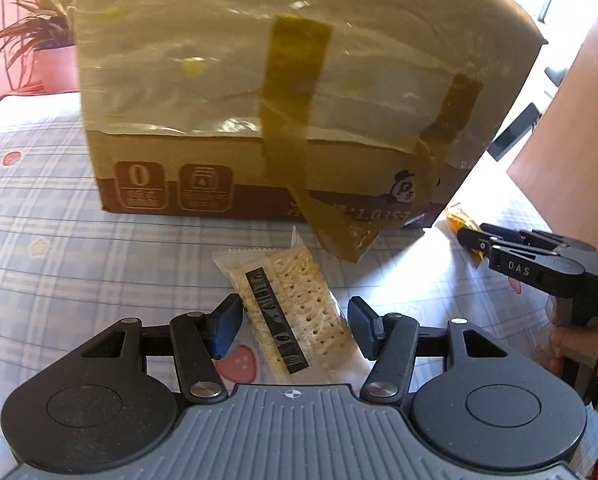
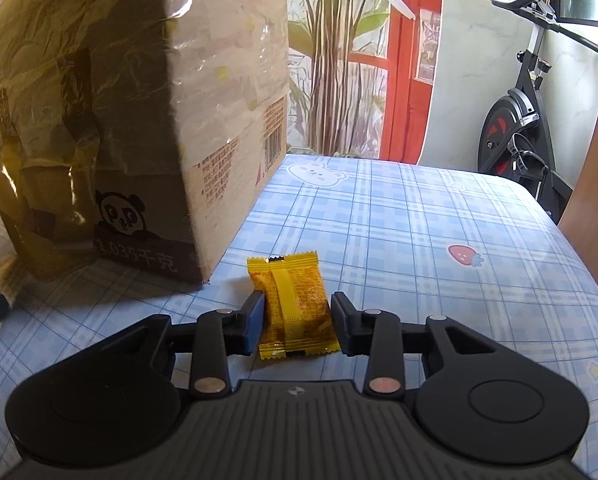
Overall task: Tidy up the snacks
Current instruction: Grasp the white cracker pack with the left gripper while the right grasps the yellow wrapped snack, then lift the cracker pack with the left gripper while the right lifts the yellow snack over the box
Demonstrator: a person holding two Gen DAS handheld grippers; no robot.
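Left tool (image 1: pixel 295 328) brackets the cracker packet (image 1: pixel 295 312) before the cardboard box (image 1: pixel 259 100), right tool (image 2: pixel 298 322) the yellow snack (image 2: pixel 295 304), both open; slick wrappers could squirt free when squeezed.

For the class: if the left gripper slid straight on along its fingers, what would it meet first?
The cracker packet already lies between the open left gripper fingers; beyond it, probably the hanging tape strip, then the cardboard box.
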